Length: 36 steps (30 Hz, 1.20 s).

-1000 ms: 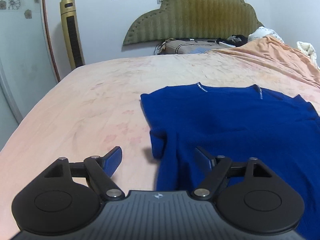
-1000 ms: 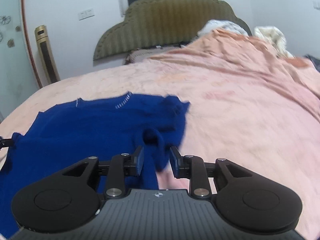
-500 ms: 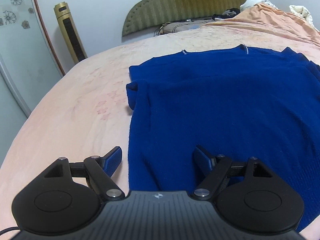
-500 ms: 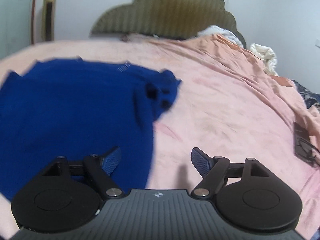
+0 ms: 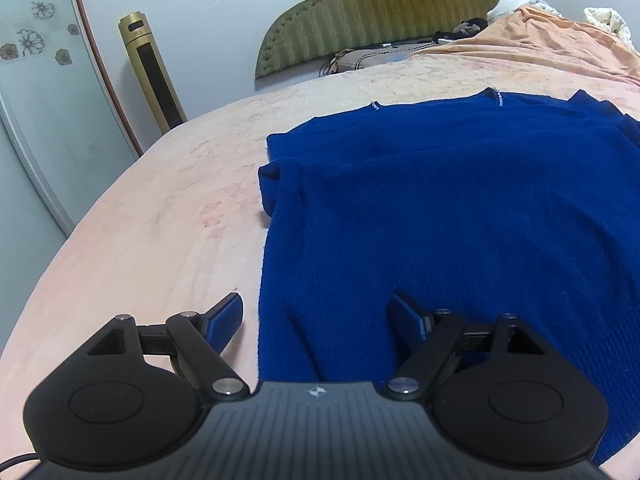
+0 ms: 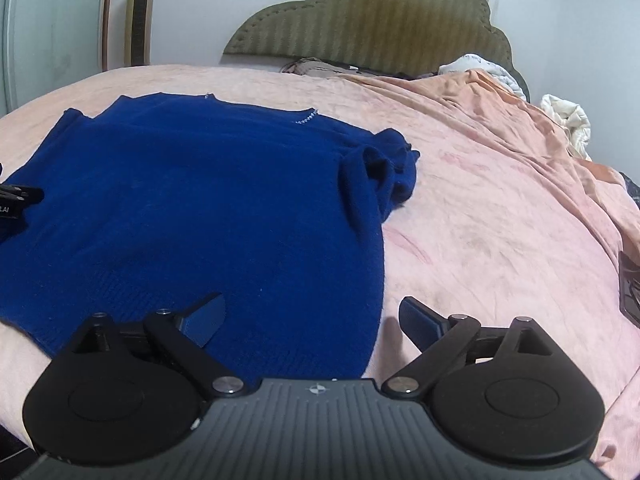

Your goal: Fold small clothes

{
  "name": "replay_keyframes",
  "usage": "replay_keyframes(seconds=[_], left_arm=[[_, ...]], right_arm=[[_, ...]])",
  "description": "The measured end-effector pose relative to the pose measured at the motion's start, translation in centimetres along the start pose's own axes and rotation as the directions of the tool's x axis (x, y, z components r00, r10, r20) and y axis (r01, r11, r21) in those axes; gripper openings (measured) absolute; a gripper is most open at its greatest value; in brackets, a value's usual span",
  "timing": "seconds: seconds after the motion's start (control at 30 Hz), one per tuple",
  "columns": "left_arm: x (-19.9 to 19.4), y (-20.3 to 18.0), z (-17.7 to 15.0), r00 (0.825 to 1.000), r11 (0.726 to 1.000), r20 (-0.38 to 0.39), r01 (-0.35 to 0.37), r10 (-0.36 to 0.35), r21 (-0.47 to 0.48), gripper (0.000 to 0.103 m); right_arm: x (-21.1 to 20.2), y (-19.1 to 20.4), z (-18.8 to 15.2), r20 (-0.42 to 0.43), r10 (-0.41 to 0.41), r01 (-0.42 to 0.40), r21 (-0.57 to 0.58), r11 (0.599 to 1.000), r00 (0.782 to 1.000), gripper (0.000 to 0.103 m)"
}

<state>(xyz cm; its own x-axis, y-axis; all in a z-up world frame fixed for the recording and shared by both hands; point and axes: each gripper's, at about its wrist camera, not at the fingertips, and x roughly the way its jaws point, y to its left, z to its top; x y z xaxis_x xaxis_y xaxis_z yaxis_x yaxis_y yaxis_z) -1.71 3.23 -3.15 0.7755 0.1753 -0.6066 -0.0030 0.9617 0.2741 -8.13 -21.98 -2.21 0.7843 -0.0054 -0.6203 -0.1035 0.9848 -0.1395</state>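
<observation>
A dark blue knit sweater (image 5: 460,208) lies flat on the pink bed, neckline toward the headboard; it also shows in the right wrist view (image 6: 192,208). Both short sleeves are folded in on the body, the left one (image 5: 276,188) and the right one (image 6: 380,176). My left gripper (image 5: 318,312) is open over the sweater's lower left corner, one finger on each side of the side edge. My right gripper (image 6: 312,316) is open over the lower right corner, straddling the right side edge. Neither holds anything.
The pink bedspread (image 6: 500,220) stretches to a green padded headboard (image 5: 400,12). A rumpled orange blanket (image 5: 560,36) and white bedding (image 6: 568,120) lie at the far right. A gold tower fan (image 5: 154,76) stands by the wall on the left. A dark object (image 6: 630,284) lies at the right edge.
My right gripper let go of the right sleeve, opened and drew back to the lower right corner. My left gripper moved from beside the left sleeve back to the lower left corner.
</observation>
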Motion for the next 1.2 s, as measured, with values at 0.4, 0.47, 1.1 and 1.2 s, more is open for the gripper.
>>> replay_keyframes(seconds=[0.4, 0.47, 1.1, 1.2], left_arm=[[-0.1, -0.6, -0.7, 0.999, 0.999, 0.043, -0.032, 0.031, 0.020, 0.084], [-0.2, -0.6, -1.0, 0.998, 0.999, 0.055, -0.031, 0.030, 0.011, 0.084], [-0.4, 0.4, -1.7, 0.998, 0.999, 0.061, -0.002, 0.005, -0.051, 0.084], [-0.4, 0.2, -1.6, 0.998, 0.999, 0.065, -0.010, 0.012, -0.038, 0.084]], right_arm=[[0.8, -1.7, -1.3, 0.017, 0.045, -0.046, 0.120, 0.992, 0.999, 0.103], [0.8, -1.9, -1.6, 0.025, 0.051, -0.054, 0.141, 0.989, 0.998, 0.103], [0.0, -1.4, -2.7, 0.084, 0.017, -0.031, 0.167, 0.985, 0.996, 0.103], [0.0, -1.4, -2.6, 0.083, 0.024, -0.038, 0.164, 0.986, 0.996, 0.103]])
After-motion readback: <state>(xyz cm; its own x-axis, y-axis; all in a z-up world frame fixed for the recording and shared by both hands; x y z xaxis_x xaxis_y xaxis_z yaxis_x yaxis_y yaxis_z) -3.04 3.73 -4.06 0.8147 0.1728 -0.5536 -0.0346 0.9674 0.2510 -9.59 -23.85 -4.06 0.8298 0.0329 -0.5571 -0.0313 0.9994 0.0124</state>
